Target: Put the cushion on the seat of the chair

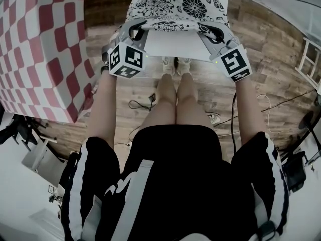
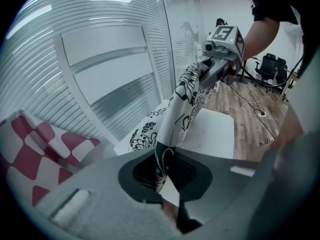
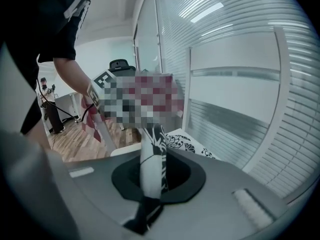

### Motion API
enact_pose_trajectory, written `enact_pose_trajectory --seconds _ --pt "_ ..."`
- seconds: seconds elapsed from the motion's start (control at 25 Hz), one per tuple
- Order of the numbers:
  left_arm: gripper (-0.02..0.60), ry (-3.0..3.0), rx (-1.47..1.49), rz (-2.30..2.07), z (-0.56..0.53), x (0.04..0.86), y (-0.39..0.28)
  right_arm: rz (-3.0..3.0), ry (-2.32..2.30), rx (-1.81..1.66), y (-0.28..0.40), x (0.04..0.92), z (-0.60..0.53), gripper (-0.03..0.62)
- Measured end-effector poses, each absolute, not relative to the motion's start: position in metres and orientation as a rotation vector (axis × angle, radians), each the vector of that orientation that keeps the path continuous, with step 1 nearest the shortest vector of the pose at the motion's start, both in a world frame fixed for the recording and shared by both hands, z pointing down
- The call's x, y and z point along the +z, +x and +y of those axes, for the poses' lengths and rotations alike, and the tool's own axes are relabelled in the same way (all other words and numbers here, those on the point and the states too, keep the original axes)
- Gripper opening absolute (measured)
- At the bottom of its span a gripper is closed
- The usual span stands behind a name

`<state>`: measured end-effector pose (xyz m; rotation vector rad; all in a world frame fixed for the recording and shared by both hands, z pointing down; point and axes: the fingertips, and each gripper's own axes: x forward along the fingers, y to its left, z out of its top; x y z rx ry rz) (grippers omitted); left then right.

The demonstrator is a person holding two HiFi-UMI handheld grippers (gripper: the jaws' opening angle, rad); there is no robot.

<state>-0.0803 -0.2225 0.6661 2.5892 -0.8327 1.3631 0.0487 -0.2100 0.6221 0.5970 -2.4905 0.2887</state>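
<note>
Head view puts the soft white fabric cushion with a black flower print (image 1: 175, 4) at the top centre of the frame. It is slung between my two grippers above the flat white seat (image 1: 175, 46) of the white chair (image 3: 235, 54). My left gripper (image 1: 136, 30) is clamped narrow on the cushion's near left corner, and my right gripper (image 1: 213, 31) on its near right corner. Each gripper view shows a fold of printed cloth nipped tight between the jaws. The near edge runs from one gripper to the other, and the rest sags away towards the chair's panelled back. Whether it touches the seat I cannot tell.

I judge the cushion light and floppy: it creases where I pinch it, so it will drape rather than keep its shape. The cloth does not look slippery, and nothing about it is fragile. The two near corners seem the right places to hold, since a wide hold keeps it spread flat. With one corner loose it would likely swing and bunch up.

A large red-and-white checked cloth (image 1: 35, 49) fills the left side of the head view, close beside the chair. Black cables (image 1: 143, 103) lie on the wooden floor (image 1: 271, 84) near my feet. A black office chair (image 2: 270, 66) stands well apart at the upper right of the left gripper view. The part of the seat I can see is bare, so I judge only the chair back limits how far the cushion can go.
</note>
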Motion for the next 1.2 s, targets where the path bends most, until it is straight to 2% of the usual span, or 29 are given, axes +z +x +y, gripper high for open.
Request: enact_pose_trajectory --seconds 1.2 --pt "0.020 2.646 1.654 -0.532 -0.171 0.730 -0.085 -2.377 0.472 0.359 0.042 0.694 -0.154 0.009"
